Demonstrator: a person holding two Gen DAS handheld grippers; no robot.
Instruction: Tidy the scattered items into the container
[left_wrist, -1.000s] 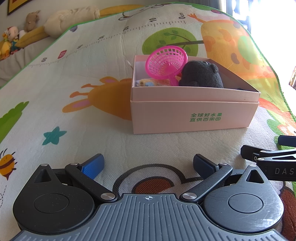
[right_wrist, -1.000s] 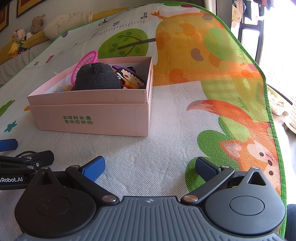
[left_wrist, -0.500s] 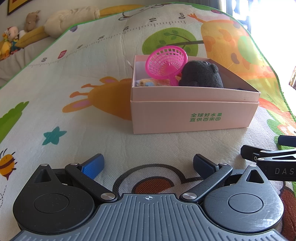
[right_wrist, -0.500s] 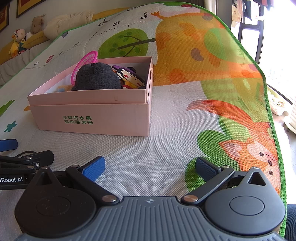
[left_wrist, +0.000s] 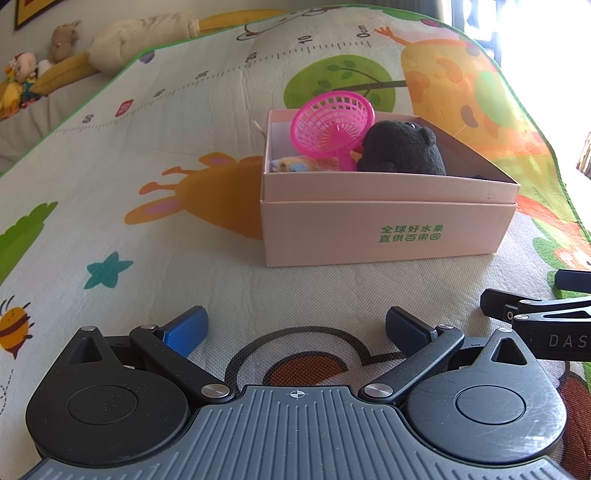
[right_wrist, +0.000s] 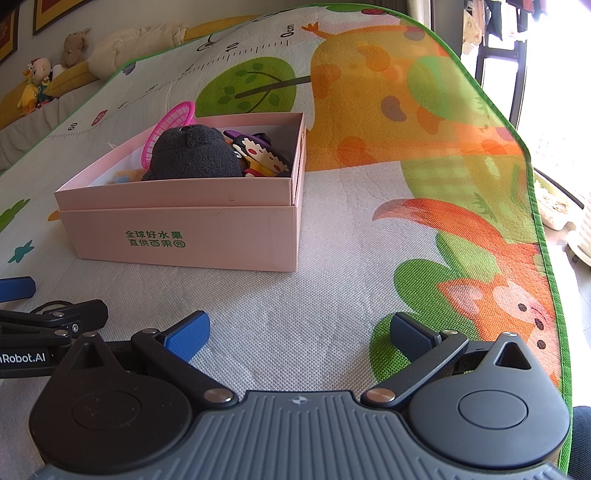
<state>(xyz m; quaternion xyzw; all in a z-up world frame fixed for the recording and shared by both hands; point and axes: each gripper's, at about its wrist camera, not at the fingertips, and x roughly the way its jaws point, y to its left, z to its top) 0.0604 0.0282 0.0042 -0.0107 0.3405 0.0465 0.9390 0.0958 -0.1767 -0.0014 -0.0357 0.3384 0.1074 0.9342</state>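
Observation:
A pink cardboard box (left_wrist: 384, 236) with green print stands on the play mat; it also shows in the right wrist view (right_wrist: 184, 236). Inside lie a pink plastic net scoop (left_wrist: 330, 125), a black plush toy (left_wrist: 400, 149) (right_wrist: 194, 153), a small orange-blue item (left_wrist: 299, 164) and a cartoon figure toy (right_wrist: 264, 157). My left gripper (left_wrist: 295, 328) is open and empty, low over the mat in front of the box. My right gripper (right_wrist: 299, 328) is open and empty, to the right of the left one and in front of the box.
The colourful play mat (right_wrist: 424, 155) covers the surface, with its green edge on the right (right_wrist: 535, 192). Plush toys and cushions (left_wrist: 44, 66) lie along the far left. The right gripper's side shows at the right of the left wrist view (left_wrist: 543, 321).

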